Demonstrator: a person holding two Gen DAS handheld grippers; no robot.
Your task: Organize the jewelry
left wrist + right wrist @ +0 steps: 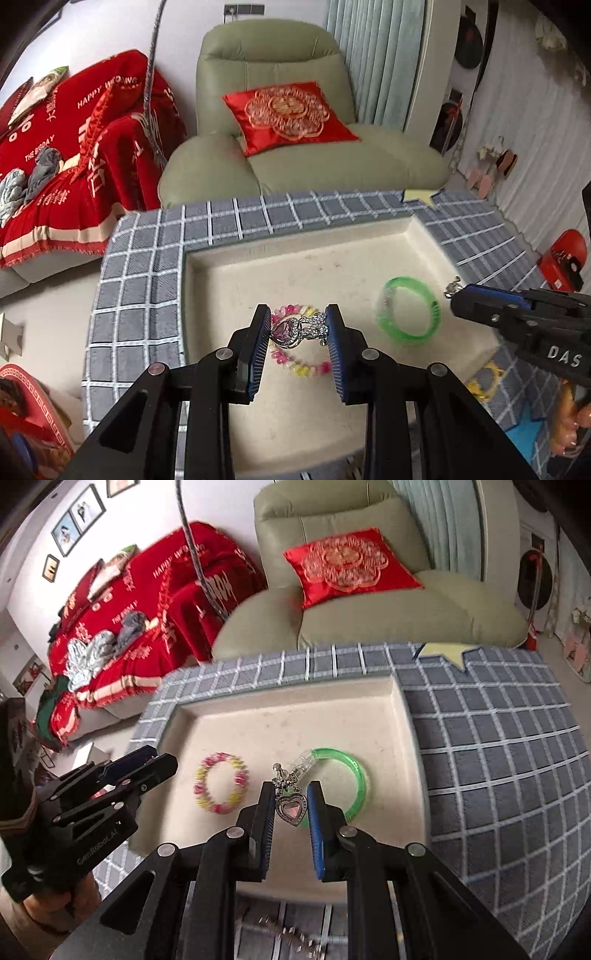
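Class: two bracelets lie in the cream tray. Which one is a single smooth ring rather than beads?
The green bangle, clear plastic; the pink-and-yellow bracelet is beaded.

A purple-stoned silver brooch (299, 328) is clamped between the left gripper's (300, 332) jaws above a cream tray (314, 258), where a beaded bracelet (295, 363) and green bangle (410, 310) are seen.

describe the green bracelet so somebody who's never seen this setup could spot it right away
Find the checked grey cloth with a shallow cream tray sunk into it. The green bracelet lies in the tray's right half. It is one smooth see-through hoop, unlike the pink and yellow beaded bracelet lying to its left.
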